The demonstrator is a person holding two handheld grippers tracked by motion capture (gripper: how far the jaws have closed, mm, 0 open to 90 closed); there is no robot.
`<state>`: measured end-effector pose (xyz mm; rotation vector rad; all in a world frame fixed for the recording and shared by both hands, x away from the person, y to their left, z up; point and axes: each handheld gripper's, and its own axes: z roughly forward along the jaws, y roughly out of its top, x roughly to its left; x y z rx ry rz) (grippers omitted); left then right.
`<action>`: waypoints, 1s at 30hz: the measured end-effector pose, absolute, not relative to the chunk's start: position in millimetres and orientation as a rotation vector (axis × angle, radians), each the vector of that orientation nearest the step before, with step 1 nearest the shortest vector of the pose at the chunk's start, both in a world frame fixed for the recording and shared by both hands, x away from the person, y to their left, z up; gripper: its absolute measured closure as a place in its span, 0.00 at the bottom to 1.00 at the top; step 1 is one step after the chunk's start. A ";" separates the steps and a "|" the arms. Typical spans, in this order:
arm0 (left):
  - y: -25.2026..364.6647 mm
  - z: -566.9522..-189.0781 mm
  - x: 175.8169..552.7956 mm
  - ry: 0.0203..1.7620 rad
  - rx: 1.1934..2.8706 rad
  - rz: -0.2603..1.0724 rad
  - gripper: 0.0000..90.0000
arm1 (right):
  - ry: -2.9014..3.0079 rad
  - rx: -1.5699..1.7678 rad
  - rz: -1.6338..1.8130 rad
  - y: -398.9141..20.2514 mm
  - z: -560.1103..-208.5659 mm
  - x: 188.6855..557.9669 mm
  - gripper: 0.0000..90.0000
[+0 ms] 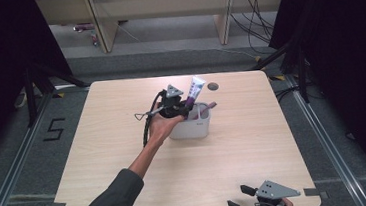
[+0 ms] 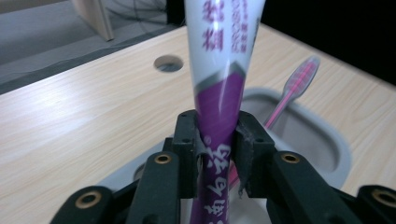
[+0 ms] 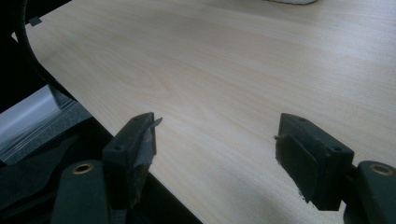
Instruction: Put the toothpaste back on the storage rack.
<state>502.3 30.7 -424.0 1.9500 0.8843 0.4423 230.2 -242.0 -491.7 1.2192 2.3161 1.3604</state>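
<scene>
Left gripper (image 2: 217, 140) clamps the tube (image 2: 219, 88) upright over the white caddy (image 1: 195, 127) mid-bench, toothbrush (image 2: 294, 88) inside (pink). Right gripper (image 3: 215, 144) wide, empty, at near edge. Risk: let go too high and the top-heavy tube may topple out.

Readable marks: a dark "5" on the floor (image 1: 54, 129), left of the counter (image 1: 125, 153). The toothpaste tube (image 2: 219, 88) carries Chinese characters — purple on its white upper part, white on the purple band lower down, running along its length; too blurred to make out. No other text legible.
</scene>
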 end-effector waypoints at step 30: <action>63.5 -384.9 480.6 0.894 1.858 0.399 0.43 | 2.311 1.228 1.346 -242.4 -492.2 230.5 0.33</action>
